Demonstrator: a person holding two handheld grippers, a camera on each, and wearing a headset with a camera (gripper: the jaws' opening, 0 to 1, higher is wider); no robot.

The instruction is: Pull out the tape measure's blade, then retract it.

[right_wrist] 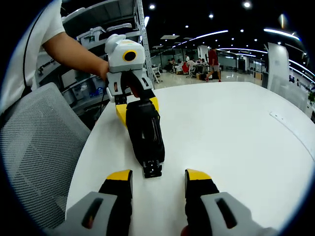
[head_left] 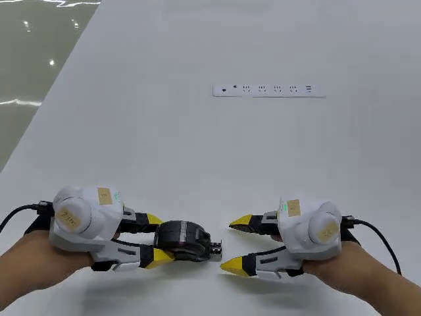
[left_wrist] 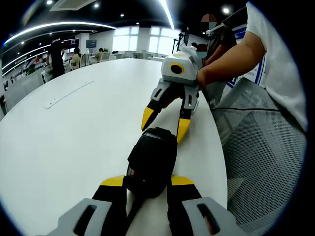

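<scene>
A black tape measure [head_left: 184, 240] lies on the white table [head_left: 197, 145] near its front edge. My left gripper [head_left: 156, 238] is shut on the rear of its case [left_wrist: 151, 162], one yellow tip on each side. The blade's metal end hook [head_left: 216, 250] sticks out of the case toward the right and sits just in front of my right gripper [head_left: 237, 245]. That right gripper [right_wrist: 153, 177] is open, its yellow-tipped fingers [right_wrist: 119, 178] either side of the hook [right_wrist: 152, 169] without touching it. The blade looks fully wound in.
A white power strip [head_left: 269, 90] lies flat farther back on the table. A grey mesh chair [left_wrist: 256, 137] stands by the table's near edge. The floor drops away past the table's left edge [head_left: 39, 105].
</scene>
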